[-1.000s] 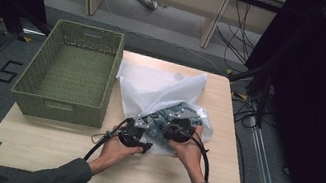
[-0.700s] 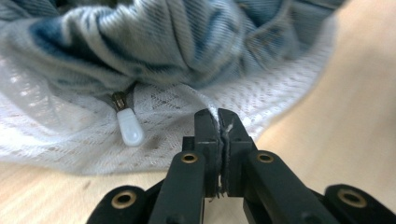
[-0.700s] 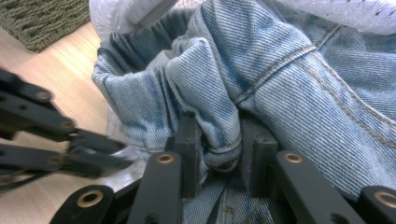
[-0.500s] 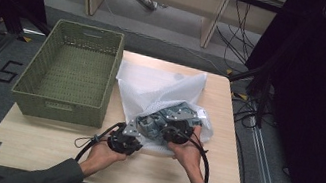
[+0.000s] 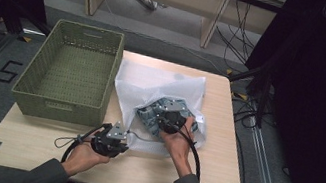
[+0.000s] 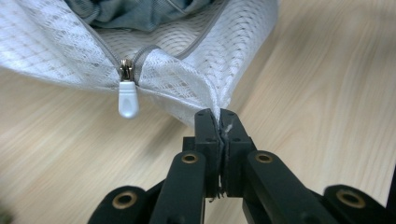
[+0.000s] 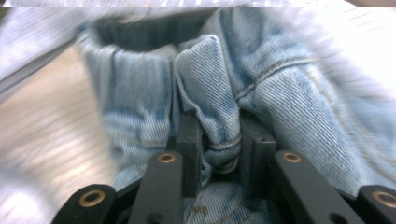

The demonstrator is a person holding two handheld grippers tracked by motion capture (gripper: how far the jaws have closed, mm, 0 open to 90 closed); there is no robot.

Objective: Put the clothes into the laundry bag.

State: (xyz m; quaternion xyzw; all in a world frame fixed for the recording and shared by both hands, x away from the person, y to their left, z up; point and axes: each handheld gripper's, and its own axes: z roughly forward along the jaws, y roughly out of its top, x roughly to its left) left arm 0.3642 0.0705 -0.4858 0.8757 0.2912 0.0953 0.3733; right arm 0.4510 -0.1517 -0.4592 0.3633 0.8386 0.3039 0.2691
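Observation:
A white mesh zip bag (image 5: pixel 152 82) lies on the wooden table (image 5: pixel 29 149) with blue denim jeans (image 5: pixel 154 115) bunched in its open mouth. My left gripper (image 5: pixel 117 140) sits near the table's front edge, and its jaws (image 6: pixel 219 114) are shut on the bag's near corner. The mesh bag (image 6: pixel 187 84) stretches away from them, and the white zipper pull (image 6: pixel 127 99) hangs just to the left. My right gripper (image 5: pixel 170 118) rests on the jeans, shut on a fold of the denim (image 7: pixel 219 135) between its pads (image 7: pixel 189 140).
An empty green woven basket (image 5: pixel 65 102) stands at the table's left, beside the bag. Bare wood runs along the front edge and to the right of the bag. Cables trail from both grippers over the front of the table.
My left gripper has closed on the bag's corner and drawn back towards the front left. The right gripper has shifted slightly up and left with the denim.

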